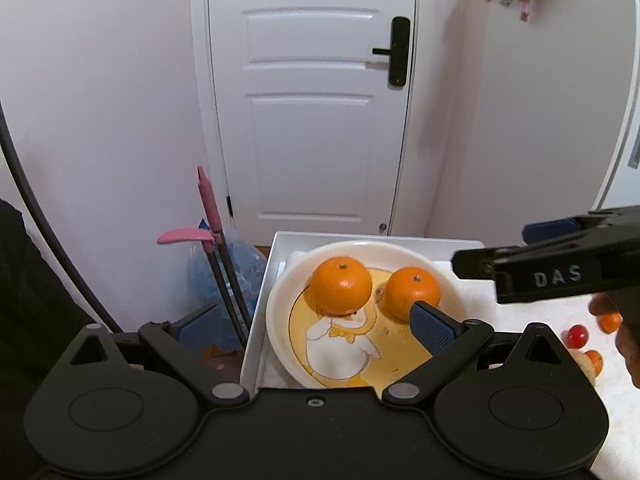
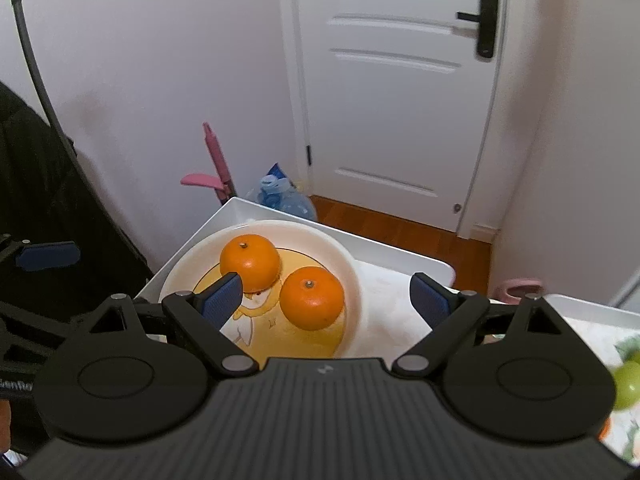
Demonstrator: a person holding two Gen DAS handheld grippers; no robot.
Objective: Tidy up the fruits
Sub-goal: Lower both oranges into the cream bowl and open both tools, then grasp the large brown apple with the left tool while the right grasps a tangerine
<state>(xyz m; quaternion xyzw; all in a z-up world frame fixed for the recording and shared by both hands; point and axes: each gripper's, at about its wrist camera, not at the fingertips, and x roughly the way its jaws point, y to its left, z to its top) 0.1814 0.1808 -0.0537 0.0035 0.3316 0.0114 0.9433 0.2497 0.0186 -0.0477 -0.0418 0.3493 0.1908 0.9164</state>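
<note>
With two oranges [image 2: 250, 262] [image 2: 312, 298] resting in the duck-print plate [image 2: 352, 276] at the tray's [image 2: 400, 256] far-left corner, both right gripper [image 2: 326, 300] and left gripper [image 1: 312, 328] jaws stand apart, empty; next: fetch the small orange fruit [image 1: 610, 322] waiting on the tabletop's right edge.

Two oranges [image 2: 250, 262] [image 2: 312, 298] sit stem-up, just beside each other, on a cream plate [image 2: 352, 276] with yellow cartoon print, inside a white tray [image 2: 400, 258].

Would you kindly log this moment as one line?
plate: two oranges | right hand-held gripper: open, empty | left hand-held gripper: open, empty
</note>
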